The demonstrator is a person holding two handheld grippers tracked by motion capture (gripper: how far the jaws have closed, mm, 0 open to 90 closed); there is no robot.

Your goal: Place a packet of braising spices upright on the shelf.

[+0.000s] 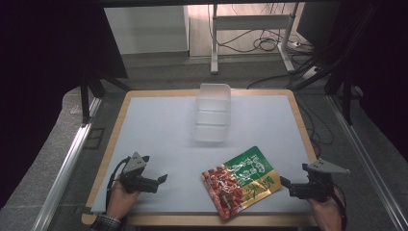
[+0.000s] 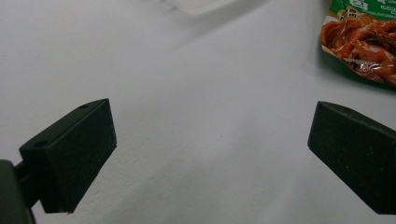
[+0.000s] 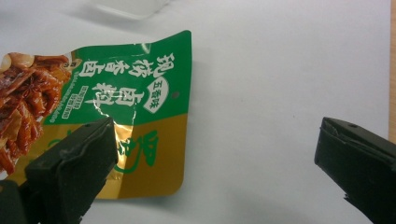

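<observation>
Place: looked like a lab or recording rig.
Evidence: white-topped worktop (image 1: 159,125) stood alone between aluminium rails (image 1: 65,168); loose cables (image 1: 262,44) lay on grey floor (image 1: 163,72); dark curtains (image 1: 43,57) hung beside it.

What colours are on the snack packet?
Green and gold with reddish-brown food pictured on the snack packet; clearest in the right gripper view.

On the table (image 1: 144,125), the snack packet (image 1: 240,180) lies toward five o'clock and the plastic container (image 1: 212,111) toward twelve. The left gripper (image 1: 162,179) sits at the packet's nine o'clock, the right gripper (image 1: 285,183) just beside its three o'clock.
</observation>
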